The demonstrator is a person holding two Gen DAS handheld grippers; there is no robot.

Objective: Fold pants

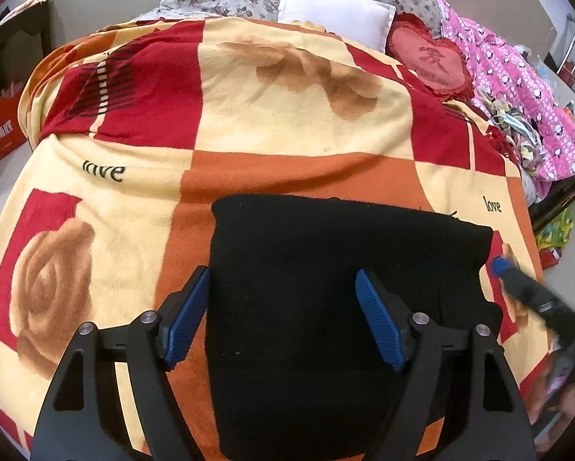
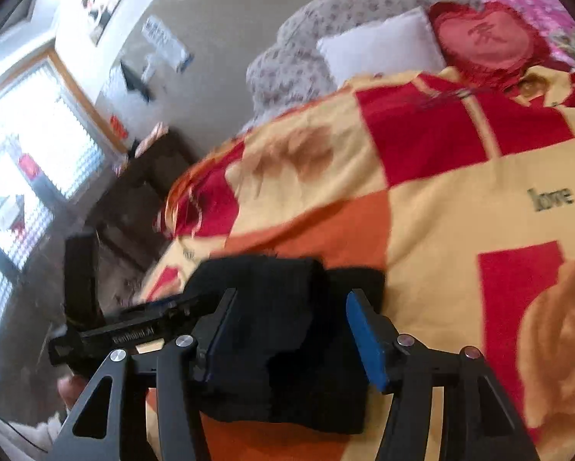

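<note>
The black pants (image 1: 337,280) lie folded into a compact rectangle on the patterned blanket (image 1: 287,123) near the bed's front edge. My left gripper (image 1: 281,311) is open and hovers over the left half of the pants, holding nothing. My right gripper (image 2: 291,330) is open, its blue pads either side of the pants (image 2: 283,345), which lie below and between them. In the left wrist view the right gripper's tip (image 1: 517,276) shows at the pants' right edge. In the right wrist view the left gripper (image 2: 149,326) shows at the pants' left side.
A white pillow (image 1: 333,7), a red heart cushion (image 1: 429,61) and a pink quilt (image 1: 517,88) lie at the bed's far side. A dark wooden table (image 2: 141,192) stands left of the bed. The blanket (image 2: 460,199) spreads wide beyond the pants.
</note>
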